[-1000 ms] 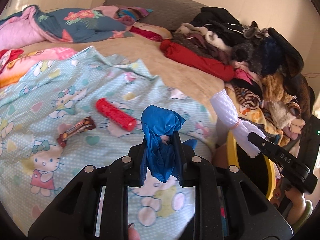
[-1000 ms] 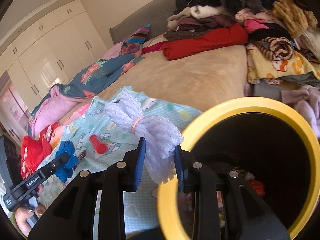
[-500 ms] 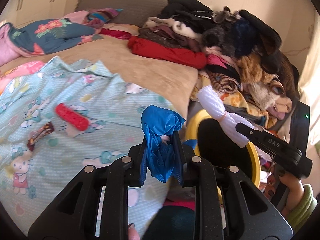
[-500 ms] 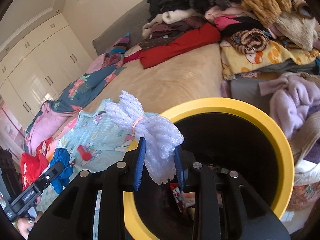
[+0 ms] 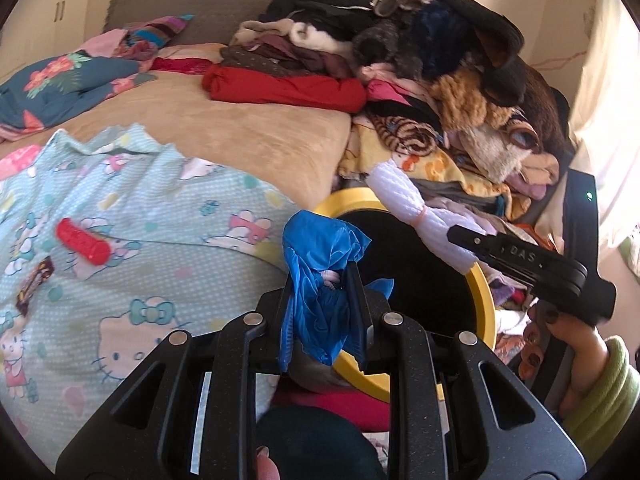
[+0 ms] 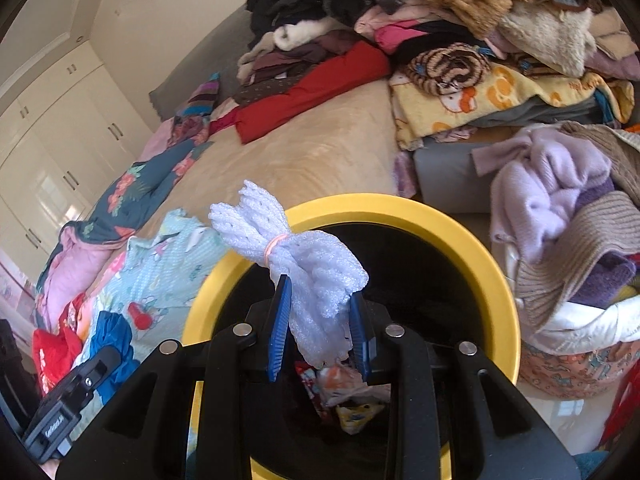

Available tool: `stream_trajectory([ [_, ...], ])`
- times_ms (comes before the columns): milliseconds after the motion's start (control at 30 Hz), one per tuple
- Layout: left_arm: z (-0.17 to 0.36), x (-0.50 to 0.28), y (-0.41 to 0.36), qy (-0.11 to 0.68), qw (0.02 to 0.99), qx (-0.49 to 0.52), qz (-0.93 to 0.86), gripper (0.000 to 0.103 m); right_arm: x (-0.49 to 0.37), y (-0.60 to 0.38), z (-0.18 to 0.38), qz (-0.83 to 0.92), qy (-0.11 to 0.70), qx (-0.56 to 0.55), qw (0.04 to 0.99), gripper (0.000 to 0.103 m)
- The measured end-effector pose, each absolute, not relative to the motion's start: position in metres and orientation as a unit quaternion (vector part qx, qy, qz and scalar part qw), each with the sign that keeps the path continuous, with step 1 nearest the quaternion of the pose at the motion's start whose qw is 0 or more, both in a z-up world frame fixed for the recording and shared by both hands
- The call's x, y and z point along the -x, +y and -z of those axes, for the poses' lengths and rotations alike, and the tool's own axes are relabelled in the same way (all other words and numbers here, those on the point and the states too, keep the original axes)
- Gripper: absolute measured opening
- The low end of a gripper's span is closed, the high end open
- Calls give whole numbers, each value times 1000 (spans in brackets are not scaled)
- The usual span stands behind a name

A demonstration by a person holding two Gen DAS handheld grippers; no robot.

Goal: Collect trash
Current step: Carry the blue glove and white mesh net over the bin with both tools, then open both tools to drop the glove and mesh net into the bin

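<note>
Both bundles at the bin mouth — the right one nearer the drop

Left wrist view: the left gripper (image 5: 322, 280) pinches a crumpled blue plastic bag (image 5: 320, 256) at lower centre, just left of the yellow-rimmed bin (image 5: 482, 300); the bin's black opening lies to its right, so that load looks short of the mouth. Right wrist view: the right gripper (image 6: 320, 320) is clamped on a white foam net bundle (image 6: 308, 264), long axis running up-left toward frame centre, its lower end hanging over the dark opening — wrappers visible below. The right hand seems placed to release first; a red tube (image 5: 82, 241) and snack wrapper (image 5: 35, 282) lie uncollected on the bedsheet (image 5: 160, 280) at left
</note>
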State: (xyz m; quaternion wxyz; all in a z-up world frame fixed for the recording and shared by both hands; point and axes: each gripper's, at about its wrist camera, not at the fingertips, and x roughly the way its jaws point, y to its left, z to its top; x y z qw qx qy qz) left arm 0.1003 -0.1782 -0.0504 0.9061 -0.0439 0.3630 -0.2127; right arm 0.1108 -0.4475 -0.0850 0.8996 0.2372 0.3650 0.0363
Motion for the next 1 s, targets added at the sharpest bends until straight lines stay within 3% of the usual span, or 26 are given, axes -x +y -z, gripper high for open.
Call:
stream_trajectory([
  [167, 56, -100, -198, 371, 898, 28, 234, 17, -111, -462, 93, -23, 373, -256, 891, 31],
  [267, 59, -104, -208, 377, 893, 25, 245, 21, -110, -470, 93, -16, 369, -275, 888, 40],
  [400, 57, -109, -216, 368, 892, 28, 260, 54, -107, -477, 92, -6, 358, -286, 889, 63],
  [467, 55, -110, -214, 360, 895, 34, 262, 62, -106, -476, 89, -2, 351, -279, 894, 67],
  [533, 53, -110, -208, 351, 900, 40, 254, 82, -105, -472, 84, 1, 342, -264, 902, 71],
  [667, 46, -110, -185, 326, 915, 59, 229, 92, -105, -456, 75, -24, 321, -240, 916, 72],
  [1000, 35, -115, -112, 296, 937, 92, 159, 92, -101, -386, 46, -109, 267, -152, 945, 74],
])
